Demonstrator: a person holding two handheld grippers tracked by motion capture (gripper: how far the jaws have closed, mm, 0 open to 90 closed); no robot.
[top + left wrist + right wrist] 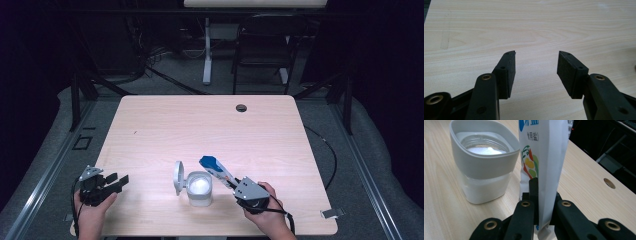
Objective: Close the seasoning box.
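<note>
Right gripper (234, 181): jaws nearly pressed together, pinching the bottom edge of a salt packet (544, 157). In the right gripper view (541, 195) the pads clamp the flat white pouch from both sides. No earlier look, so only the grip itself noted.

Left gripper (117, 181): jaws spread wide, nothing between them; it sits near the table's (210, 125) front-left corner, over bare wood (536, 72).

Salt packet: slim white pouch with a blue top end (214, 166), coloured vegetable print and dark lettering on its face. In the high view it slants up and left from the right gripper, blue end just beside and above the jar (199, 188). Whether that end is open cannot be told.

Jar: squarish, translucent, grey collar, white grains inside (484, 170); round lid (178, 177) flipped up on its left side. Stands front-centre on the table, between the two grippers.

Packet's top is cut off by the frame in the right gripper view; its lowest edge hides behind the jaws.
</note>
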